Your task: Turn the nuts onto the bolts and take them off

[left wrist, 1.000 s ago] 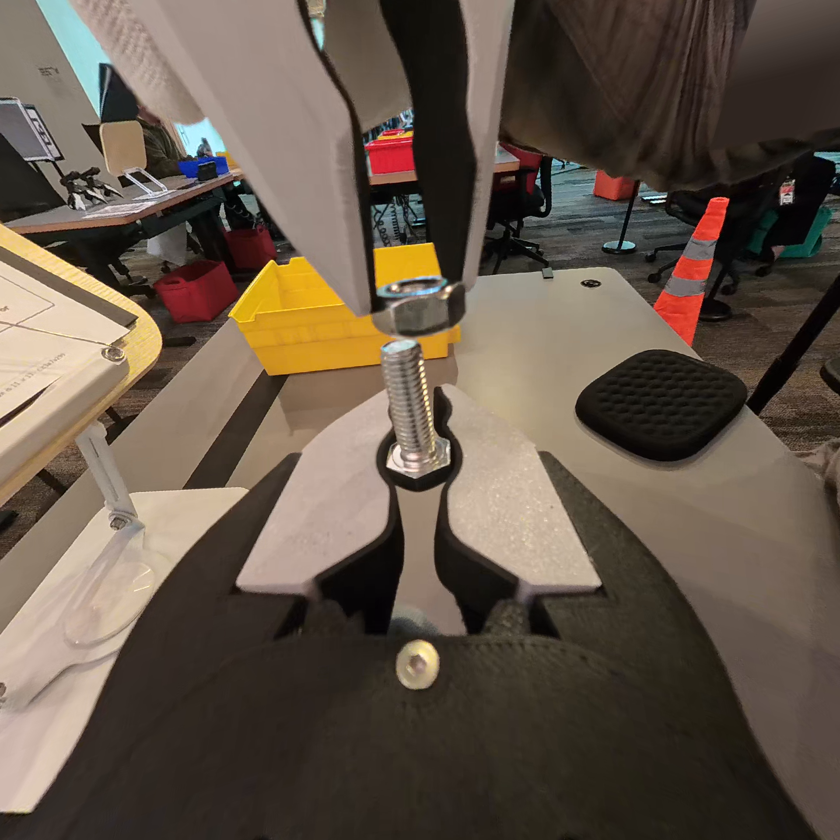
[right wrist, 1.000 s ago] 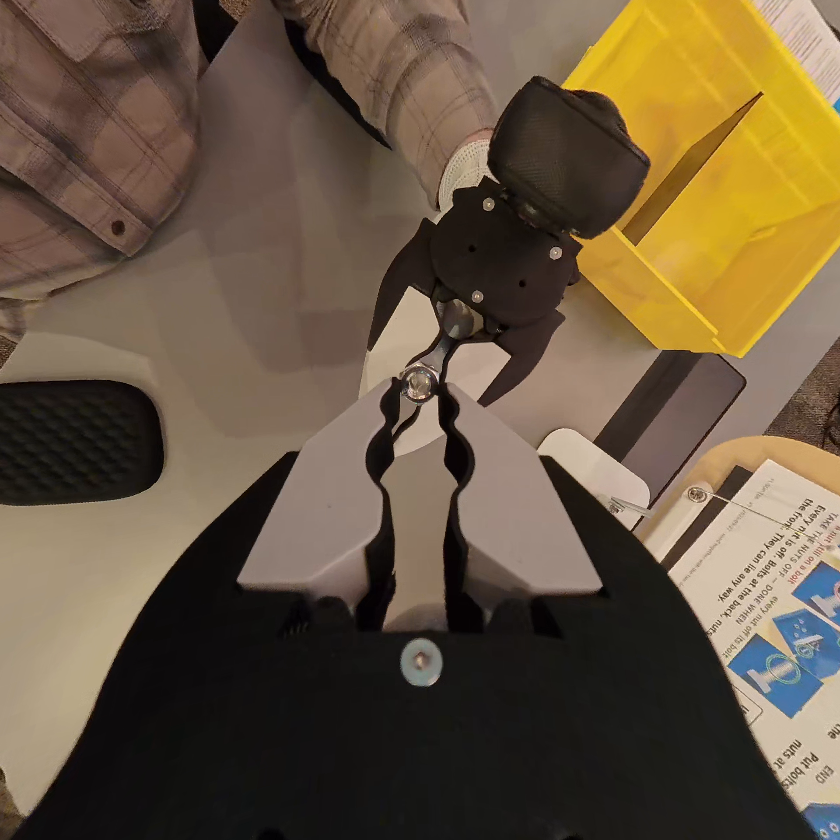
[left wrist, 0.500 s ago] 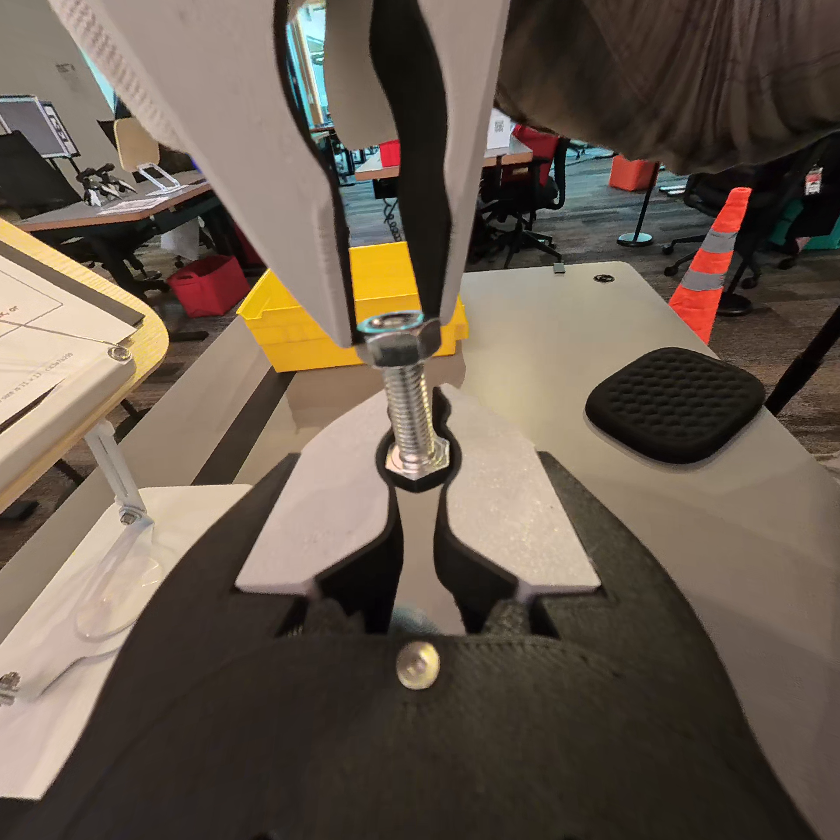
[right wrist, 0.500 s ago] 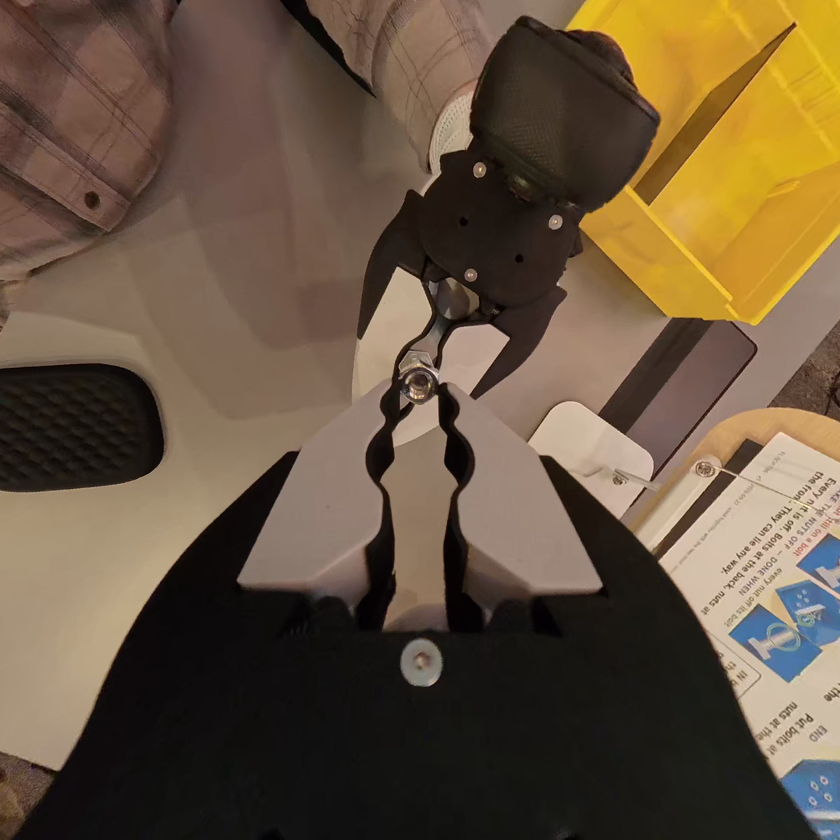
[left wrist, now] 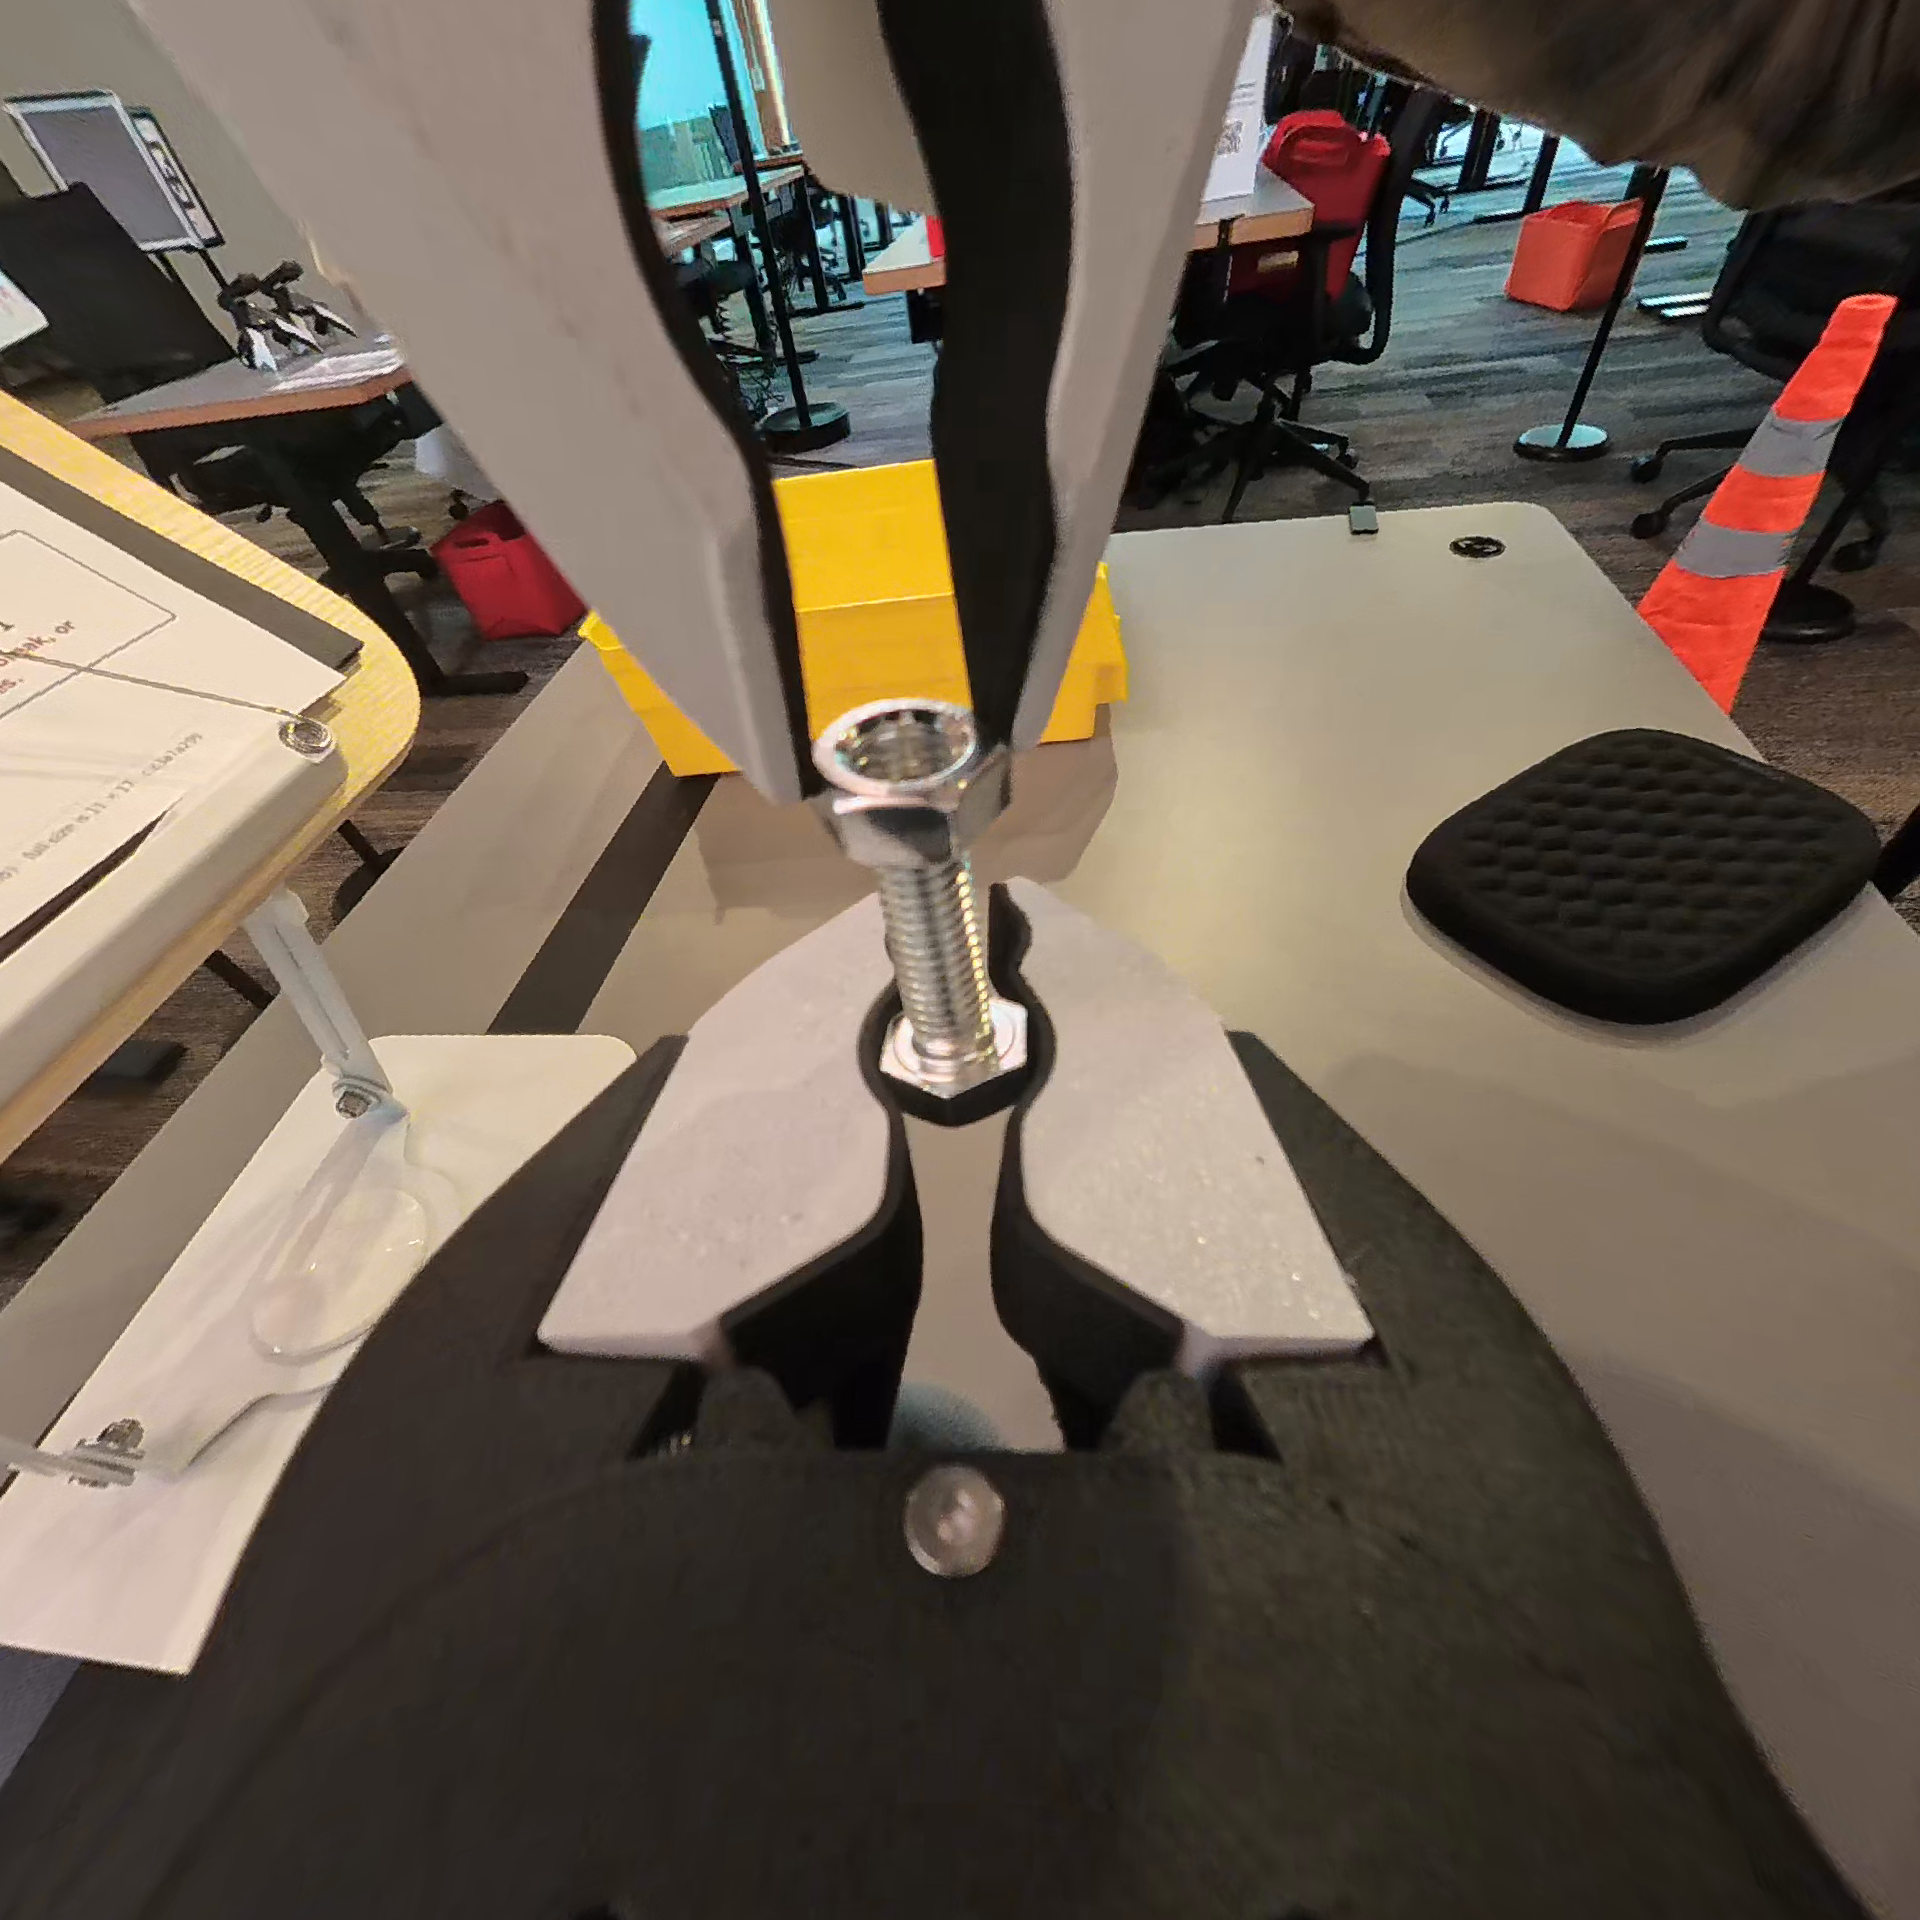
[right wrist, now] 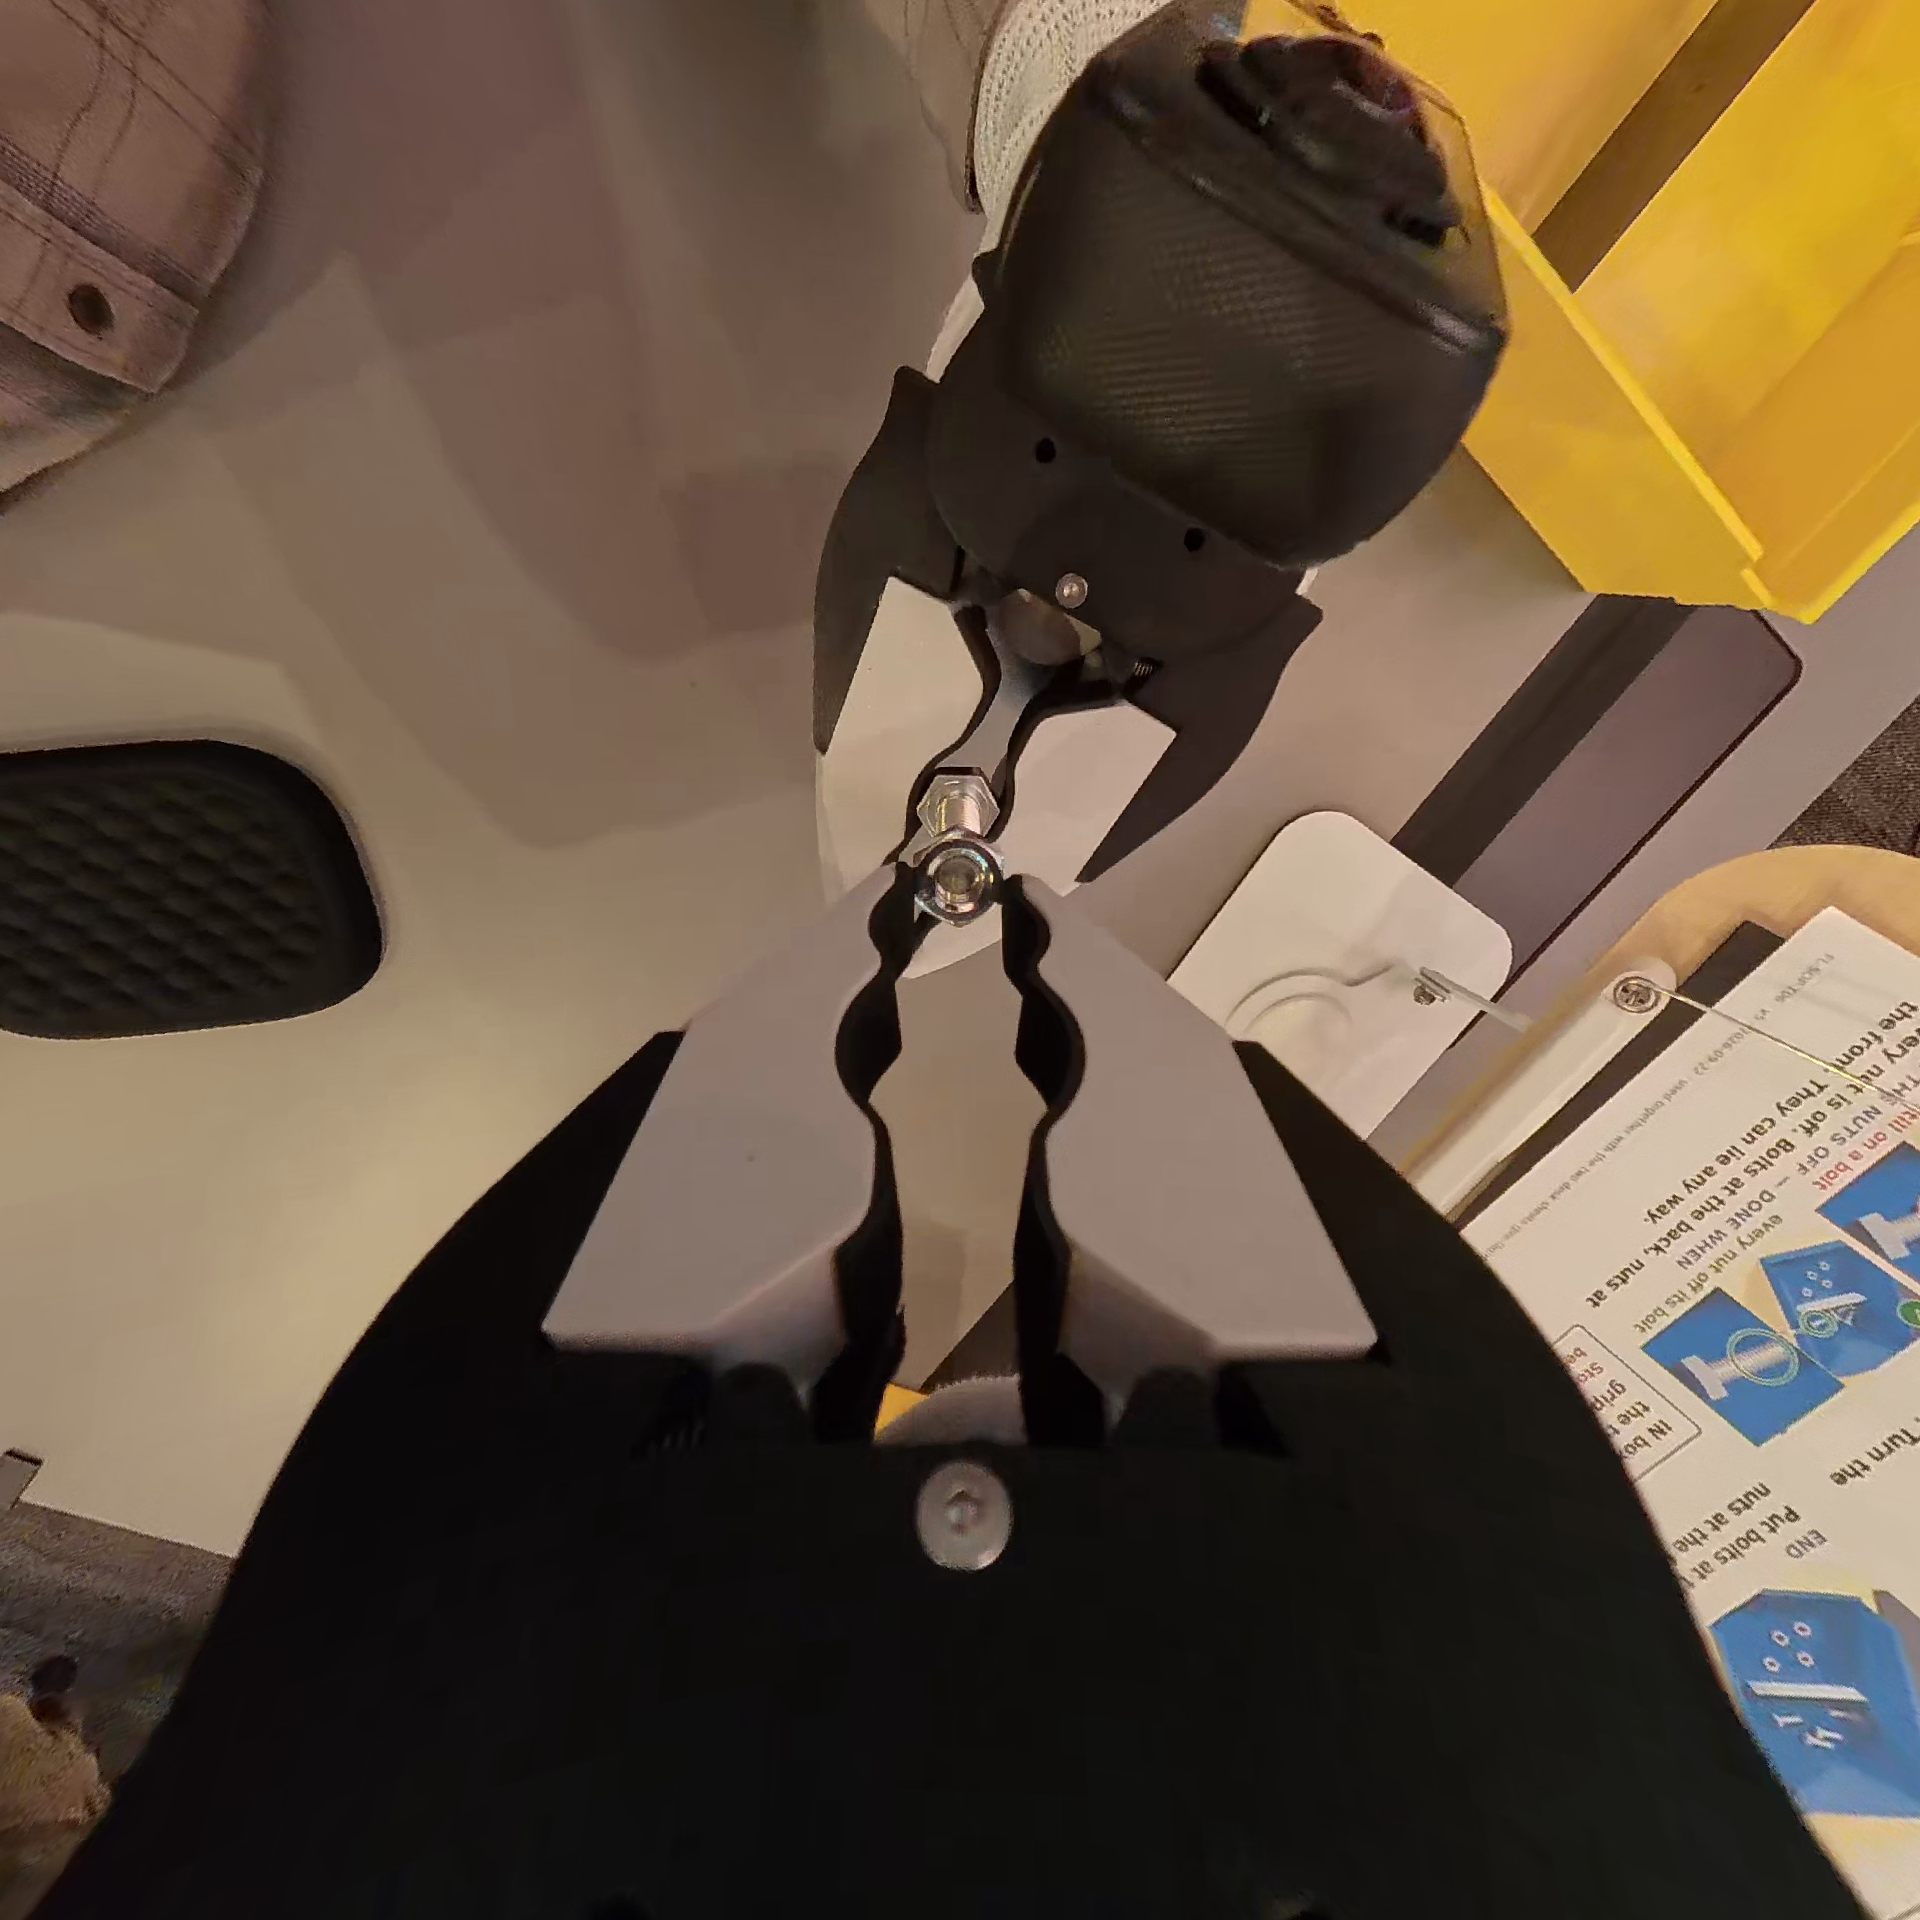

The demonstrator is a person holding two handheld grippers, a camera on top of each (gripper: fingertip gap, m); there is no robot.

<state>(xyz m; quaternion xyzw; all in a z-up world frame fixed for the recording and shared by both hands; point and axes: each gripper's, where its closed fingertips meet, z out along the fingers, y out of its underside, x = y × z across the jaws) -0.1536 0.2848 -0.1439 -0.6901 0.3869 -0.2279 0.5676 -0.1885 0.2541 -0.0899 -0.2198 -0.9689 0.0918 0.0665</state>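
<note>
The left gripper (left wrist: 954, 1049) fingers clamp the hex head of a bright threaded bolt (left wrist: 935, 961), standing upright above the grey worktop (left wrist: 1455, 1195). The right gripper (left wrist: 902, 764) fingers pinch the shiny hex nut (left wrist: 914, 795) on the bolt's tip, seemingly just started. Behind stands a yellow bin (left wrist: 873, 603); a black pad (left wrist: 1642, 873) lies right.

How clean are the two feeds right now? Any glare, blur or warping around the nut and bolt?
Left wrist view: nut and bolt sharp with bright glints on the threads; wide-angle bending toward the edges, slight blur at the frame edges. Right wrist view: dimmer, warmer light; nut small but legible, the left gripper body blurred, soft shadows on the table.
</note>
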